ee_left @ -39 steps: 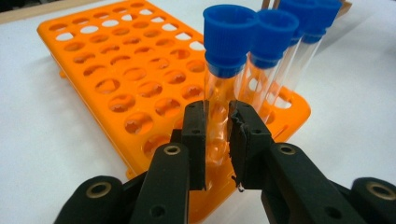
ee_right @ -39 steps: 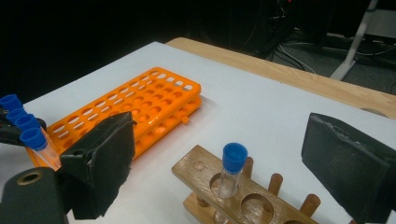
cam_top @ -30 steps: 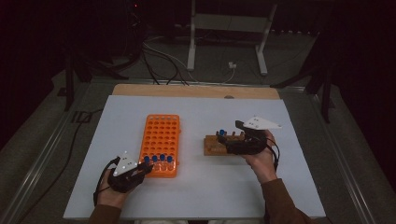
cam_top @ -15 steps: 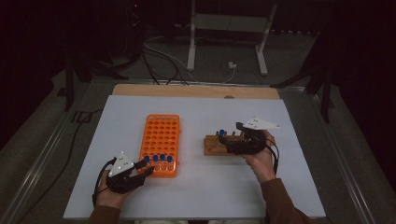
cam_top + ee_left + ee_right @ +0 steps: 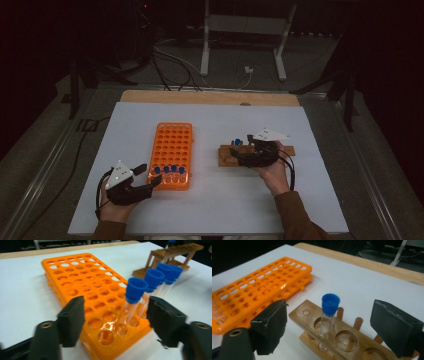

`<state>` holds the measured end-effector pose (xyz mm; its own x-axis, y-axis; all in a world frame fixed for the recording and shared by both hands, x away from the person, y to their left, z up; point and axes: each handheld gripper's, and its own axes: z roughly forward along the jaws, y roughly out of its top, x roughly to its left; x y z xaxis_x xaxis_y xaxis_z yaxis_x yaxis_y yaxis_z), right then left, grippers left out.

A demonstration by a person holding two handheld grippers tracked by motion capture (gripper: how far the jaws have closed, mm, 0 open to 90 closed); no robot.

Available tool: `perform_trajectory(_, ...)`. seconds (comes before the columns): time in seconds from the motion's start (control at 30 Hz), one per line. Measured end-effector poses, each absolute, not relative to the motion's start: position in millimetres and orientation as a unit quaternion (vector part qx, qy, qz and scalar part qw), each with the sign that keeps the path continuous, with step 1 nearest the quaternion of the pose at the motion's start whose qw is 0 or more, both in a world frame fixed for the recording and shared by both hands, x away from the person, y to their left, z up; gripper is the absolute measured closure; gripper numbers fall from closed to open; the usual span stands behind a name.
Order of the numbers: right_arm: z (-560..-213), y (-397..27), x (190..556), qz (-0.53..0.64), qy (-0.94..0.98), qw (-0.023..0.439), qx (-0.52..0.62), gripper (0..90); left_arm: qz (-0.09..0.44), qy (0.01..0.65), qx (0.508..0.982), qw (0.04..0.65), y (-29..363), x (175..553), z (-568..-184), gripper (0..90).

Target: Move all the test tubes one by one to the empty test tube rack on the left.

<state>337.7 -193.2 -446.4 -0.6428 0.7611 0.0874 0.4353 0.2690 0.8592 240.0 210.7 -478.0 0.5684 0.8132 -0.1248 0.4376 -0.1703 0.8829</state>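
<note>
Bench [image 5: 210, 210] from the high view: white sheet carrying an orange tube rack [image 5: 171, 152] left of centre and a wooden tube rack [image 5: 227, 156] to its right, well apart. Four blue-capped tubes [image 5: 169, 170] stand in the orange rack's nearest row. Left tongs [image 5: 148, 176] lie at that rack's near left corner, jaws spread; right tongs [image 5: 239, 154] sit over the wooden rack, where a blue cap [image 5: 239, 142] shows just beyond them. Left gripper view: left tongs [image 5: 115, 315] have just been opening; the nearest blue-capped tube [image 5: 133, 298] stands in the orange rack [image 5: 82, 280] between the jaws, closer to the right one, clear of both pads, nothing gripped. Three more caps line up behind it, and the wooden rack [image 5: 170, 255] lies beyond. Right gripper view: right tongs [image 5: 329, 325] stand wide, jaws having just closed slightly; a single blue-capped tube [image 5: 328, 312] stands upright in a hole of the wooden rack [image 5: 342, 340] between the jaws, touching neither. Orange rack [image 5: 257, 287] lies to the left.
</note>
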Motion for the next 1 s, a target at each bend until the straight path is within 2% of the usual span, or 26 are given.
perform_trajectory(0.1,-450.6,-188.9,339.3,0.462,0.781,0.169,0.384,20.7,0.194,0.436,0.735,0.482,212.2,241.0,-478.0,15.6)
perform_trajectory(0.23,-454.8,-185.4,340.3,0.459,0.784,0.172,0.383,33.8,0.198,0.440,0.730,0.485,214.2,240.9,-476.5,2.1)
perform_trajectory(0.37,-457.3,-182.4,339.8,0.455,0.788,0.179,0.374,51.4,0.200,0.439,0.728,0.487,215.2,240.3,-475.4,1.0)
perform_trajectory(0.57,-460.3,-177.5,338.3,0.447,0.796,0.188,0.363,65.9,0.200,0.440,0.730,0.484,214.7,240.7,-476.3,1.0)
perform_trajectory(0.83,-460.7,-175.4,336.6,0.445,0.796,0.200,0.360,75.6,0.199,0.442,0.729,0.483,214.9,241.1,-476.8,1.0)
perform_trajectory(1.0,-461.2,-178.2,335.7,0.447,0.794,0.199,0.360,76.4,0.199,0.444,0.727,0.484,215.2,240.9,-477.0,1.0)
